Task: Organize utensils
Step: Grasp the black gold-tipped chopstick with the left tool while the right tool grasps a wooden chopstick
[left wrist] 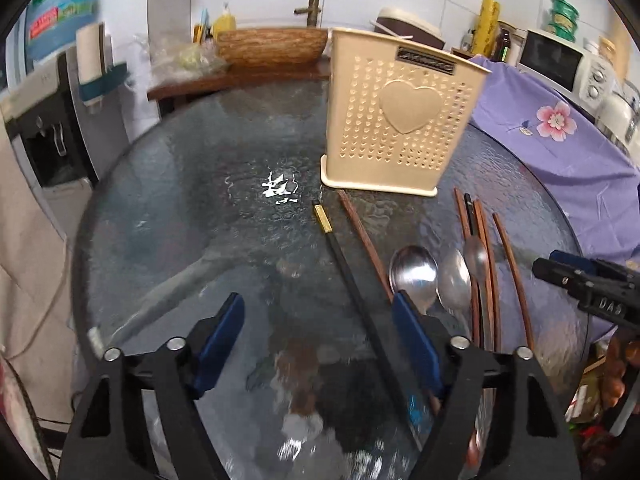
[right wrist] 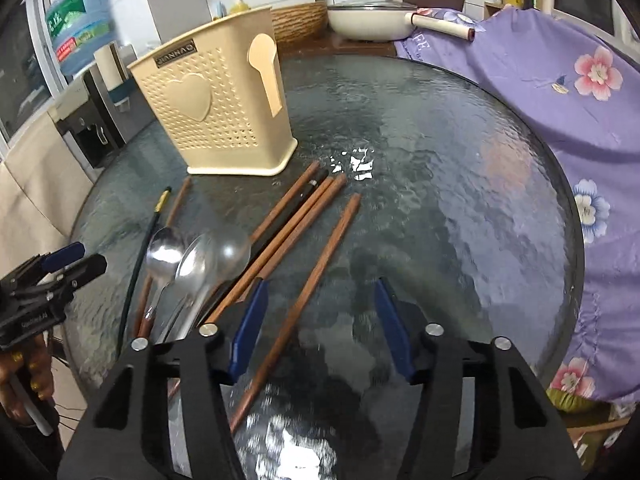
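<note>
Reaching with my right gripper (right wrist: 320, 328), fingers spread and empty, I see the lone brown chopstick (right wrist: 304, 300) between them, running toward one o'clock, nearer than my left gripper (left wrist: 318, 340), likewise spread.

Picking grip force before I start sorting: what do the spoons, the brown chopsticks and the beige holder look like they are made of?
Spoons: polished metal, probably stainless steel; the bowls mirror the light. Brown chopsticks: likely wood, matte reddish-brown with faint grain, though a lacquer coat cannot be ruled out. Beige holder: moulded plastic, semi-matte, with punched heart holes and a raised heart.
</note>
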Demonstrator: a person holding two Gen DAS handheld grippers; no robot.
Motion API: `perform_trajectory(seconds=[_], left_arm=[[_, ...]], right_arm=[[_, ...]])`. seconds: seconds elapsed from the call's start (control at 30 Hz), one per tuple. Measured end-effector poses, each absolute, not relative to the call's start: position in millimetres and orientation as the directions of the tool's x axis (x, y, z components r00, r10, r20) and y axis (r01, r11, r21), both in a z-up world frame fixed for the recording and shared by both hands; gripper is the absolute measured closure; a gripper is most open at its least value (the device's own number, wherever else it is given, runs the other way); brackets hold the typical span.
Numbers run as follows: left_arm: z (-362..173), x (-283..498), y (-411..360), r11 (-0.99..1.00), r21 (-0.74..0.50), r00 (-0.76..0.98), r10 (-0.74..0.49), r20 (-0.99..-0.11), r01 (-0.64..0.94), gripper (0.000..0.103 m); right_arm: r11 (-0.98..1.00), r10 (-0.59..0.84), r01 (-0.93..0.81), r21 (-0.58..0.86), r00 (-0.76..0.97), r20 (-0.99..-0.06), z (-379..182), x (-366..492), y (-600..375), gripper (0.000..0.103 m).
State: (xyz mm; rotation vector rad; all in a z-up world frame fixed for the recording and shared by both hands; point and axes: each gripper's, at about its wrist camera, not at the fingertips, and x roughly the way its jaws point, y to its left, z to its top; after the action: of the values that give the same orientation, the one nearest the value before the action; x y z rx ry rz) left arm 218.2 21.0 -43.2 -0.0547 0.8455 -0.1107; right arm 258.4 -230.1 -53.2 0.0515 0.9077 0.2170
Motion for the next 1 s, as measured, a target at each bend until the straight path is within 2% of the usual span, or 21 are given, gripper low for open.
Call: perform_trajectory(seconds=[0.23, 0.4, 0.57, 1.0], left_arm=[[-49, 257, 16, 0.994, -0.083, 0.615, -0.105, -0.782, 0.064, 0.046], [-54, 275, 9, 0.996, -0.055, 0.588, -0.083, -0.805, 0.066, 0.05], [-62, 286, 3, 0.997, -0.036, 0.565, -0.071, -0.822, 0.072, 0.057], [-68, 307, 11, 0.996, 0.007, 0.541, -0.043, -0.84, 0.09, 0.062]], right_arm=[[0.98, 0.191, -0.155, 0.126, 0.551, -0.813, -61, 280, -218, 0.058], [0.984, 0.165, -0.141, 0.106, 0.528, -0.833, -66, 292, -213, 0.069], [0.985, 0.16, -0.137, 0.104, 0.506, -0.848, -75, 298, -211, 0.076], [0.984, 0.147, -0.16, 0.077, 0.493, -0.858, -76, 318, -197, 0.079]])
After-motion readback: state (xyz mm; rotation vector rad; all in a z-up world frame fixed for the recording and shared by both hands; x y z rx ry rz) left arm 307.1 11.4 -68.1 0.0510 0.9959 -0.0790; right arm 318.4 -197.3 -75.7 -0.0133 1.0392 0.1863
